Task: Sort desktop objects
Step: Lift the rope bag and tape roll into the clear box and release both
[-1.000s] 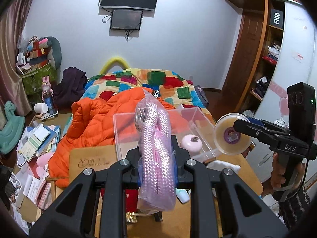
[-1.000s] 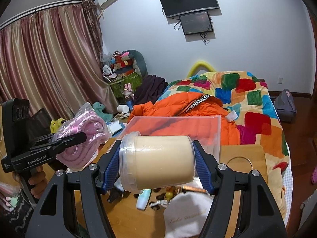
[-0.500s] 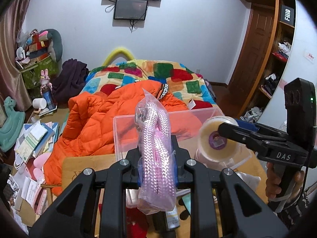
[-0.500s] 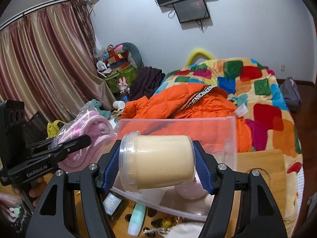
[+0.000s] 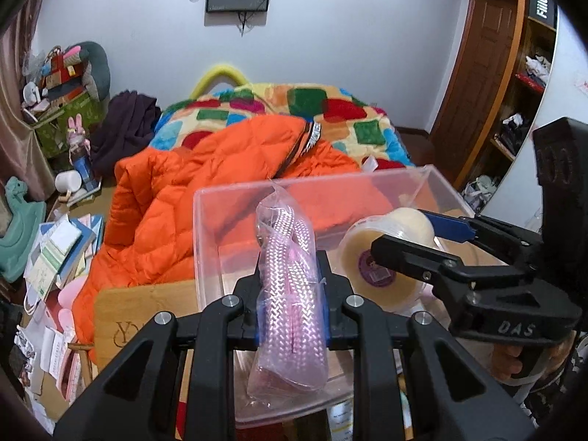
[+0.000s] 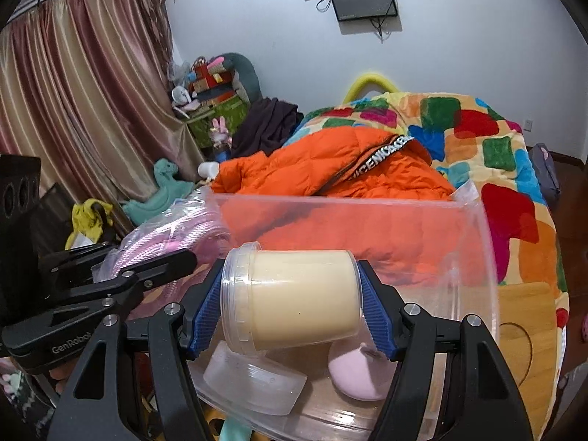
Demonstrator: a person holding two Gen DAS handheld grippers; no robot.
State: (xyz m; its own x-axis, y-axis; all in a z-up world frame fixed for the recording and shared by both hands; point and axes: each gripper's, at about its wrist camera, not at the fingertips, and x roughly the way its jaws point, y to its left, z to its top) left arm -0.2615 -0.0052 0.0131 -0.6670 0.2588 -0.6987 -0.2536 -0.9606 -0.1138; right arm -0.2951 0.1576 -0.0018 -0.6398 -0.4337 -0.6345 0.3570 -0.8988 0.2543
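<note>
Two items are mid-air right over the clear plastic bin [image 6: 474,257], so this looks like the drop-off step of the sort. The left gripper [image 5: 290,305] has its jaws clamped narrow on a bagged pink rope [image 5: 290,279], which stands up between the fingers above the bin's near wall. The right gripper [image 6: 290,312] has its jaws spread fairly wide around a cream-filled jar [image 6: 294,301], pinched end to end and lying on its side, lid toward 9 o'clock. In the left wrist view that jar sits at about 3 o'clock from the rope, inside the bin's outline. Already in the bin, below the jar: a clear lid-like piece [image 6: 253,382] at roughly 7 o'clock and a pink round thing [image 6: 356,375] at 5 o'clock. The bin sits on the wooden tabletop [image 6: 525,316]. My guess for the next move: lower the jar a bit so it doesn't bang down on those two, then open up. The rope bag can just be let go after, it's soft. Watch the jar rolling once freed.
</note>
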